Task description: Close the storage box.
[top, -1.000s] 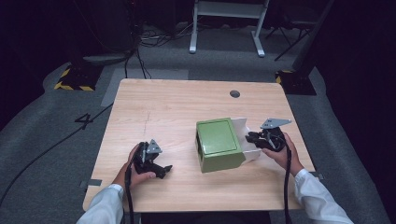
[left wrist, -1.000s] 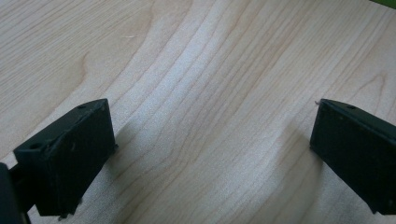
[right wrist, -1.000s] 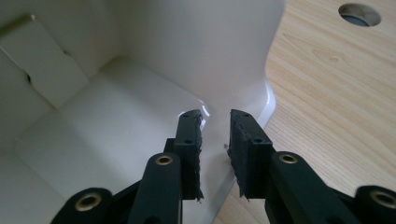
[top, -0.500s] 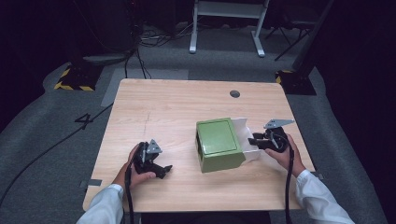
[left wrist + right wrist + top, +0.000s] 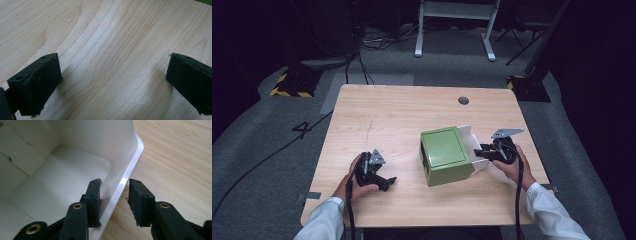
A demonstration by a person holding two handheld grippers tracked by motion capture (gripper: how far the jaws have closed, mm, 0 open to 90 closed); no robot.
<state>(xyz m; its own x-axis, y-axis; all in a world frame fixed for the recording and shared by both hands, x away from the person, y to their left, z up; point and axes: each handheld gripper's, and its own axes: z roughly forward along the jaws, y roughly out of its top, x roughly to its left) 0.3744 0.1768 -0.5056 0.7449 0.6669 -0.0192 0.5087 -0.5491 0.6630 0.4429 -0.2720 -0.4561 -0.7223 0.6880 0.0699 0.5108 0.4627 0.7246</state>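
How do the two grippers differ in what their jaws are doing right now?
The left gripper rests on bare table, jaws wide apart with nothing between; the right gripper straddles the white flap of the green box, jaws narrow, having just closed further, a gap still showing at one pad. Both are hand-held.

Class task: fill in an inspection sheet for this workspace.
Surface: wooden table, one dark round grommet.
Job's things: green box, its white flap open.
Clutter: nothing seen.
Tongs: left tongs open over bare wood; right tongs open astride the flap, jaws just been closing.
Cables: tongs cable along each forearm; floor cables.
Surroundings: grey carpet, white frame.
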